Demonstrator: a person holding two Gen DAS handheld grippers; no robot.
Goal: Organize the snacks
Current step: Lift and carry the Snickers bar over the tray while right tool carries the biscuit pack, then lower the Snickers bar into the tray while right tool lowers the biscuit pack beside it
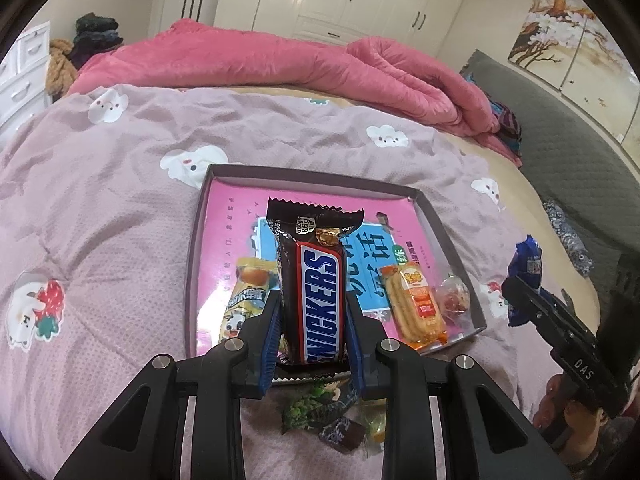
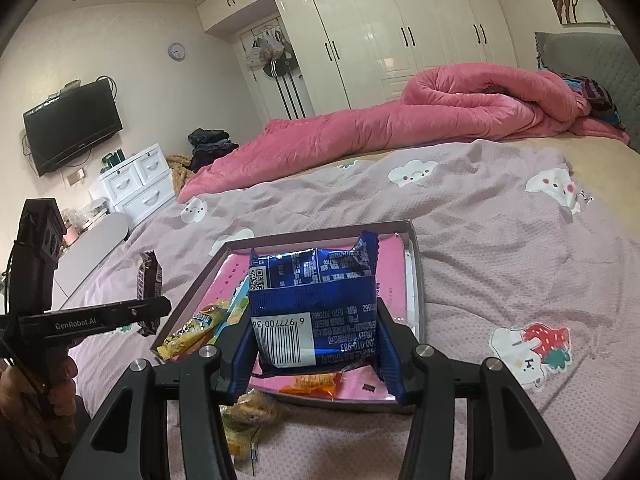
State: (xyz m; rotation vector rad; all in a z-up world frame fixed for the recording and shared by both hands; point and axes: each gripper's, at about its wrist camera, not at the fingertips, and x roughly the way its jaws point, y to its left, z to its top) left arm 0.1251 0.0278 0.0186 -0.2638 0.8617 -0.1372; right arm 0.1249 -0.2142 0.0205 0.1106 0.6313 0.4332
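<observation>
On the bed, left to right: mauve quilt printed with white cloud figures, spread flat; shallow box tray with pink printed floor, resting on that quilt. Inside the tray, at its left, yellow snack pouch; over its middle, Snickers bar clamped lengthwise between the blue pads of the left claw, raised above the tray floor, serrated wrapper end pointing away from the camera. Right of the bar, orange-labelled biscuit pack lying flat in the tray; beside it, near the right wall, small clear-wrapped reddish sweet. Below the left claw, on the quilt in front of the tray's near edge, loose wrapped candies, green and brown. Farther right, blue foil packet pinched at both sides by the right claw, barcode facing the camera, held over the tray's near right part; same packet visible at the right edge of the left wrist view. Behind everything, rolled pink duvet across the far side of the bed; white wardrobe beyond.
</observation>
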